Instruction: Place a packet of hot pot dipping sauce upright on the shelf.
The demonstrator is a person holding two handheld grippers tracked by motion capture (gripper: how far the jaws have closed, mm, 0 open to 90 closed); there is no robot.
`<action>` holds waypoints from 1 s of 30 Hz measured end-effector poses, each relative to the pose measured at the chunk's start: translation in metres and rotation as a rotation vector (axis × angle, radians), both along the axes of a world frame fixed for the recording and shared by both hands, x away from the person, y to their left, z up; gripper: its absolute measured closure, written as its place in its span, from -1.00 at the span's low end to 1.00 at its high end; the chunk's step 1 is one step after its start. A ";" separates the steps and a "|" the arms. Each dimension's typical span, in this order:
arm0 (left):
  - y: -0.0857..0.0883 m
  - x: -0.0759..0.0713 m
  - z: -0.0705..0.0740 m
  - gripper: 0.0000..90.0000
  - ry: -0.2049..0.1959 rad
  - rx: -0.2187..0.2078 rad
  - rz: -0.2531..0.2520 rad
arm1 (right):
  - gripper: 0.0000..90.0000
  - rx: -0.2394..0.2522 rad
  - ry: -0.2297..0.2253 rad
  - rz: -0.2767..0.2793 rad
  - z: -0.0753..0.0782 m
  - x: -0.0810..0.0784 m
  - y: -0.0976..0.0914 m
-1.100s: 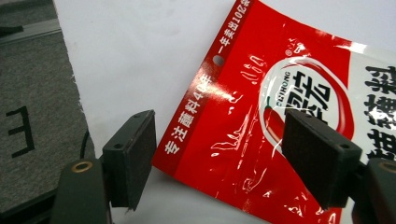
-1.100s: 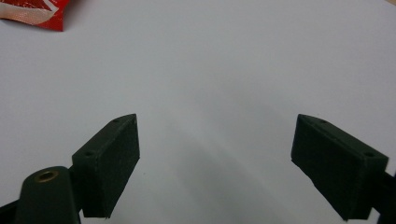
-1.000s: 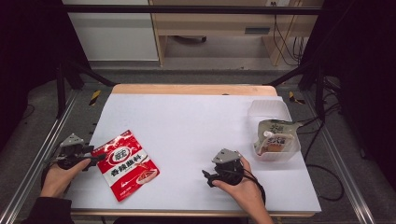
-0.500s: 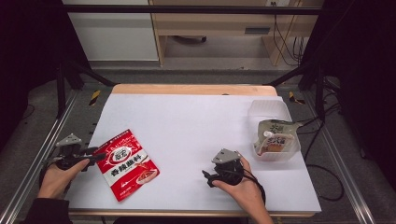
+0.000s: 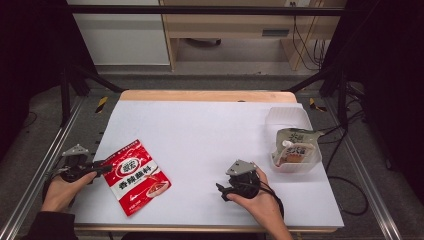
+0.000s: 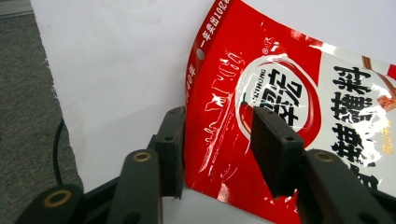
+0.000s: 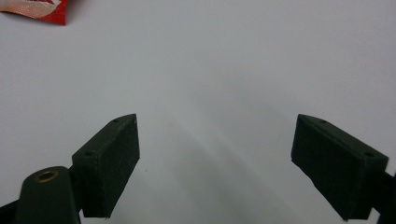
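A red seasoning packet (image 5: 137, 175) with white lettering lies flat on the white table (image 5: 210, 130) at the front left. My left gripper (image 5: 102, 167) sits at its near-left corner. In the left gripper view the packet (image 6: 280, 84) has its left edge between the jaws of that gripper (image 6: 219, 135). The jaws have just been closing; a gap remains, with one pad beside the packet's edge and the other over its printed face. My right gripper (image 5: 222, 190) rests on bare table at the front centre. Its jaws (image 7: 215, 140) stand wide open around nothing, and a packet corner (image 7: 37, 9) shows far off.
A clear plastic tub (image 5: 287, 117) stands at the table's right edge, with a pale spouted pouch (image 5: 295, 147) lying in it. Metal frame rails (image 5: 45, 165) run along both sides of the table. The wooden rim (image 5: 205, 95) marks the far edge.
The left gripper's jaws have drawn closer together at the packet's corner. Both hands and the packet stay where they were.
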State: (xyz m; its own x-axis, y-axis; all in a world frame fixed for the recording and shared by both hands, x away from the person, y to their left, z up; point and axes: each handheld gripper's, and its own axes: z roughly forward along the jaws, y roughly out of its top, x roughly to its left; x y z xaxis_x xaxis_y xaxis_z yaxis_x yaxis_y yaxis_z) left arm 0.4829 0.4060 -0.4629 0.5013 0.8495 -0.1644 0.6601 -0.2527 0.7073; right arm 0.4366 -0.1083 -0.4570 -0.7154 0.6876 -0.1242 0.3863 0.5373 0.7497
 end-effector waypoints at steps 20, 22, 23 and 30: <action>-0.009 0.009 -0.003 1.00 -0.032 0.105 0.018 | -0.65 -0.003 -0.007 0.004 0.000 0.001 0.002; -0.010 0.008 0.000 1.00 -0.037 0.100 0.017 | -0.65 -0.001 -0.008 0.005 0.000 0.001 0.002; -0.010 0.008 0.002 1.00 -0.047 0.100 0.015 | -0.65 0.000 -0.008 0.004 0.000 0.001 0.002; -0.018 0.004 0.023 1.00 -0.119 0.076 -0.021 | -0.65 0.002 -0.014 0.004 0.002 0.001 0.002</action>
